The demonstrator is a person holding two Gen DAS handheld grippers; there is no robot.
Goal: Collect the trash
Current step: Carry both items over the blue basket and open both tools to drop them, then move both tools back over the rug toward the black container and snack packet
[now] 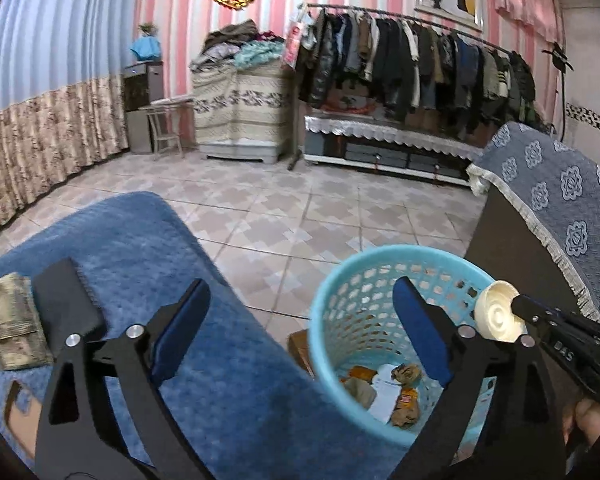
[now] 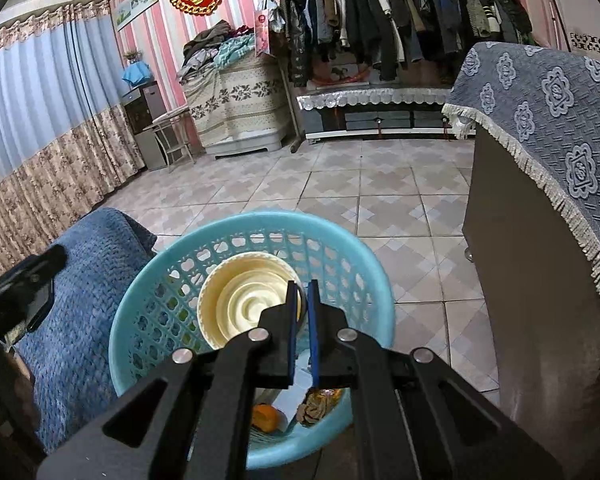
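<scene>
A light blue plastic basket (image 1: 320, 312) stands on the tiled floor, with wrappers, white paper and an orange scrap (image 1: 396, 392) at its bottom. My left gripper (image 1: 300, 320) is open wide above the basket's left rim, and nothing is between its blue pads (image 1: 184, 320). My right gripper (image 2: 302, 292) is shut on the rim of a cream round cup (image 2: 244, 304) and holds it over the basket (image 2: 140, 312). In the left wrist view the cup (image 1: 498, 312) hangs at the basket's right rim, pinched by the right gripper (image 1: 518, 308).
A blue blanket (image 1: 140, 248) covers furniture on the left and bears a black case (image 1: 66, 304) and a camouflage pouch (image 1: 12, 320). A dark cabinet under a blue-grey patterned cloth (image 2: 540, 120) stands to the right. A cardboard piece (image 1: 300, 348) lies beside the basket. Tiled floor (image 1: 300, 208) stretches ahead.
</scene>
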